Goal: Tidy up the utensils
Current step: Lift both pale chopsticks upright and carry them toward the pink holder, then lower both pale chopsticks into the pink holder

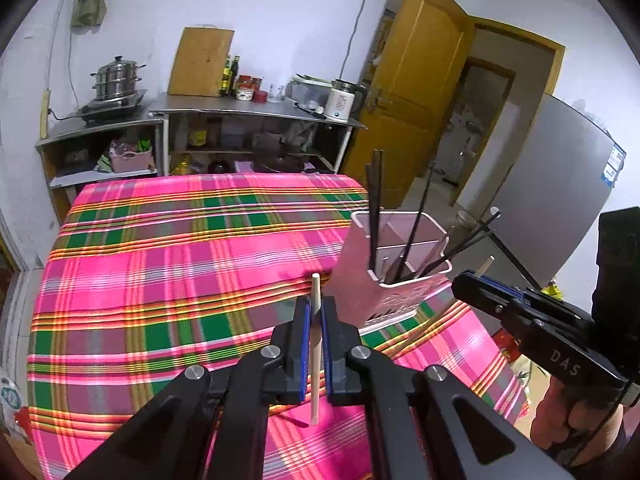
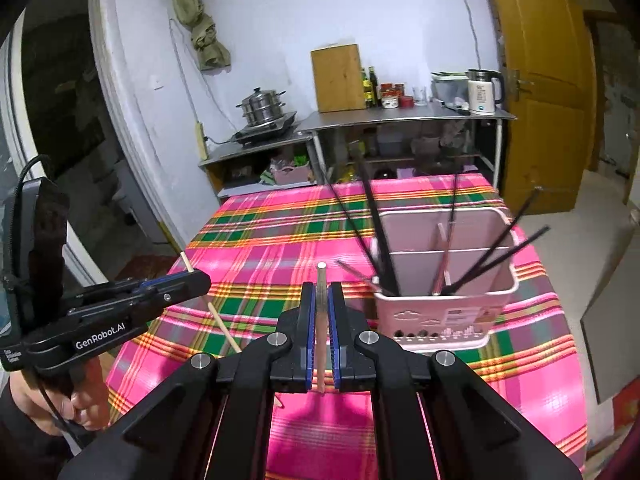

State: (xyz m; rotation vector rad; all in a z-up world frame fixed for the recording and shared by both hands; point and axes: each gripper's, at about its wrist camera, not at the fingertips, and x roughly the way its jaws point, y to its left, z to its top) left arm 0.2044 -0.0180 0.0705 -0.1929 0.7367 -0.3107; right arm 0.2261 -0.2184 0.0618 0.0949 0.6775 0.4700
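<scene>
My left gripper (image 1: 316,310) is shut on a pale wooden chopstick (image 1: 315,360), held upright above the pink plaid tablecloth (image 1: 160,280). My right gripper (image 2: 321,304) is shut on another pale chopstick (image 2: 321,320). A pink divided utensil holder (image 1: 394,276) stands just right of the left gripper; in the right wrist view the holder (image 2: 444,308) is ahead and to the right. Several dark chopsticks (image 2: 380,232) lean in its front compartment. The left gripper with its chopstick (image 2: 224,328) shows at the left of the right wrist view, and the right gripper (image 1: 466,282) at the right of the left wrist view.
A steel counter (image 1: 248,110) stands behind the table with a steamer pot (image 1: 116,78), a wooden board (image 1: 200,62), bottles and a white kettle (image 1: 340,100). A yellow door (image 1: 416,88) stands open at the right, beside a grey fridge (image 1: 552,184).
</scene>
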